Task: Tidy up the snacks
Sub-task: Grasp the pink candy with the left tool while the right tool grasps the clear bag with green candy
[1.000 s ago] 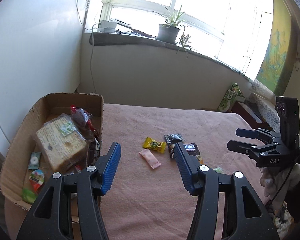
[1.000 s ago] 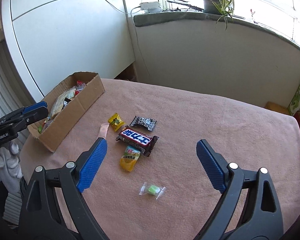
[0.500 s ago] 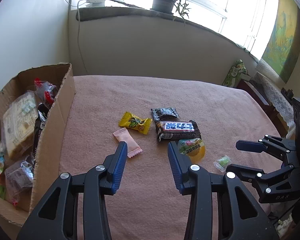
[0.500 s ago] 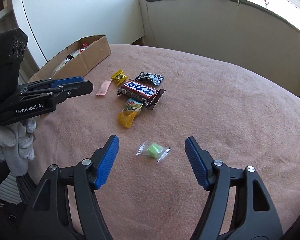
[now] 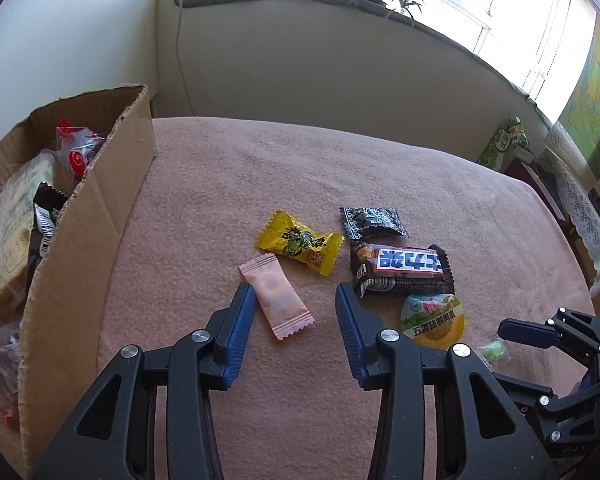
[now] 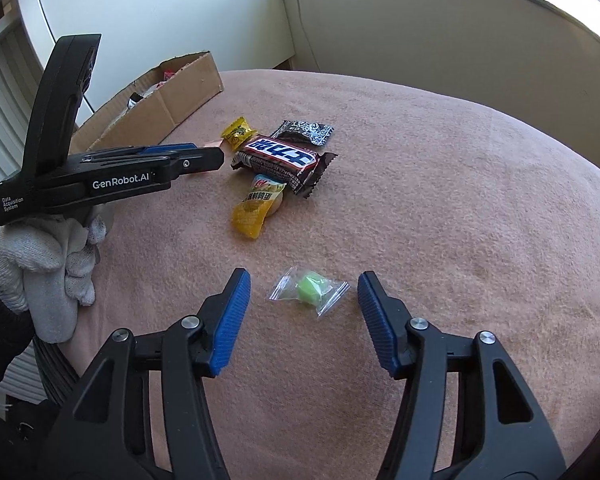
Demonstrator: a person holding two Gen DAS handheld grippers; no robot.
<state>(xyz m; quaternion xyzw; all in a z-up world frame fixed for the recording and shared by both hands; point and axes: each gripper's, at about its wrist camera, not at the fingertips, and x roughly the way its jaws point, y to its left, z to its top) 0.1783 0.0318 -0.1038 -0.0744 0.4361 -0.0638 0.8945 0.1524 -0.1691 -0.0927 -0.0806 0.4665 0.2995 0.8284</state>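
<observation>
Left gripper [image 5: 296, 300], jaws parted and empty, straddles the flat pink sachet [image 5: 276, 296], long axis eleven-to-five; the right gripper [image 6: 303, 292] has been closing, not yet pinching, around the small clear-wrapped green candy [image 6: 309, 289].

Pink blanket-covered table [image 5: 380, 168] bearing cardboard box [image 5: 88, 240], pink sachet [image 5: 276, 296], yellow candy [image 5: 300, 242], chocolate bar [image 5: 400, 272], green sweet [image 6: 309, 289].

six loose snacks are counted on the pink cloth [image 5: 380, 168]: one pink sachet [image 5: 275, 296], one yellow candy [image 5: 300, 242], one black patterned packet [image 5: 373, 222], one brown chocolate bar [image 5: 402, 270], one round yellow egg pack [image 5: 434, 320] and one green sweet in clear wrap [image 6: 309, 289]. one cardboard box [image 5: 88, 248] is seen, with several packets inside that cannot be counted. two grippers are seen, left gripper [image 5: 296, 312] and right gripper [image 6: 304, 308]. one gloved hand [image 6: 48, 264] is visible.
</observation>
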